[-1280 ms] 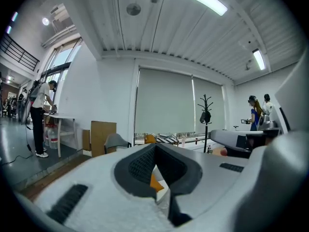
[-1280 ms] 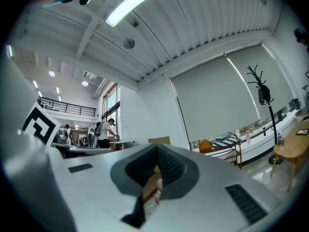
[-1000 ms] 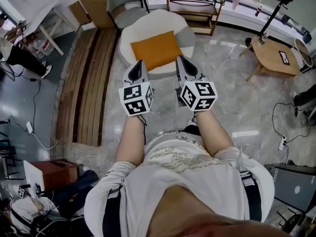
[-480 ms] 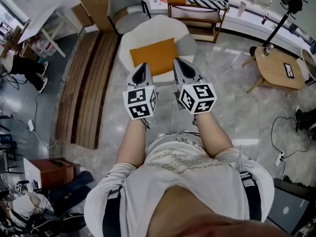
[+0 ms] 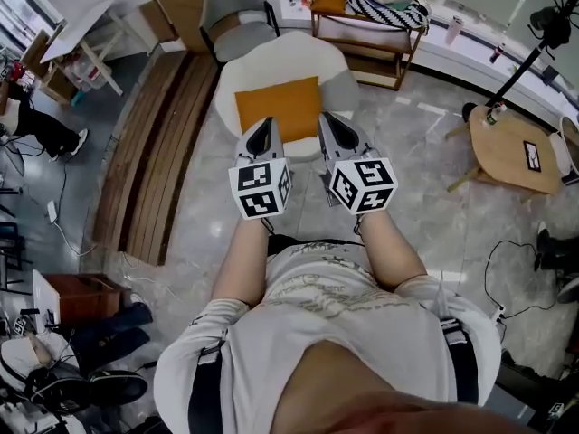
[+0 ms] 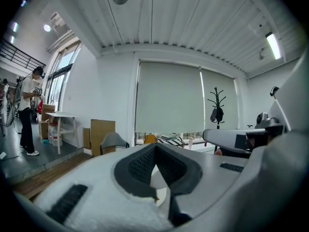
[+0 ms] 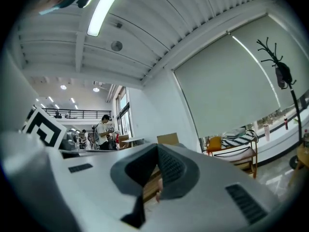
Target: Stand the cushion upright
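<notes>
While the orange cushion (image 5: 279,107) lies flat on the white seat (image 5: 271,57) at the upper middle of the frame, long axis left to right, the left gripper (image 5: 263,127) and the right gripper (image 5: 331,121) point at its lower edge, equally near, fingers closed and empty.

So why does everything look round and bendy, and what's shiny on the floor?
Head view: the wide lens bends the room's edges, and the glossy floor reflects pale light patches. Left gripper view: black rounded corners, and the left gripper looks soft up close. Right gripper view: same curving, and the ceiling light glares.
</notes>
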The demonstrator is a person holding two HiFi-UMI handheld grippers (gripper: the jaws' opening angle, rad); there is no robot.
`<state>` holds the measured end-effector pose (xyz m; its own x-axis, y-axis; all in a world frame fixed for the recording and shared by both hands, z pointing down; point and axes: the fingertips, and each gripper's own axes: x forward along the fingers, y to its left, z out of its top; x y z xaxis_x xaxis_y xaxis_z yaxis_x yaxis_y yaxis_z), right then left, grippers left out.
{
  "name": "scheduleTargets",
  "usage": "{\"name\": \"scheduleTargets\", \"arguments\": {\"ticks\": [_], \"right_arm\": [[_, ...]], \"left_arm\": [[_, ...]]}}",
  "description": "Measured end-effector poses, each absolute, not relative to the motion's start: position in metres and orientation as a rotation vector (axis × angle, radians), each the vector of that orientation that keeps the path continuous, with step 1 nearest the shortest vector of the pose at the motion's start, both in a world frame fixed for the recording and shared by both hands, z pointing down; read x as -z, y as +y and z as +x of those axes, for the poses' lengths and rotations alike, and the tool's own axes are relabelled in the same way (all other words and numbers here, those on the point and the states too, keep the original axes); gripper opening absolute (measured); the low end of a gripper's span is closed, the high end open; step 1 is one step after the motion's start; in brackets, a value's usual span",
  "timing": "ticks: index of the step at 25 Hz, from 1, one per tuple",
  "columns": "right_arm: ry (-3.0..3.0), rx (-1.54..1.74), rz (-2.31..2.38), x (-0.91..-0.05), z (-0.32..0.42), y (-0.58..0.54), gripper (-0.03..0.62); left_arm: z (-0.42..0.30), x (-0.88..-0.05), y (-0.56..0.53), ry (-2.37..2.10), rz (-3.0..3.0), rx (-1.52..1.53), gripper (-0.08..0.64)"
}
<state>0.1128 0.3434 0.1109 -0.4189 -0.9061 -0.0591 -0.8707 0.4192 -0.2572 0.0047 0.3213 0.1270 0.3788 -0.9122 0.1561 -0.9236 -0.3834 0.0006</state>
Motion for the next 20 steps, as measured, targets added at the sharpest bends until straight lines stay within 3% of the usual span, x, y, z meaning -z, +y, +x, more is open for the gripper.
{"name": "scheduleTargets", "arguments": {"ticks": [20], "right_arm": [[2.571,0.221,-1.529,-0.126,0.116,0.250,0.026]], "left_arm": [[0.012,-0.149,0.224,-1.699,2.500,-0.191,0.020]]}}
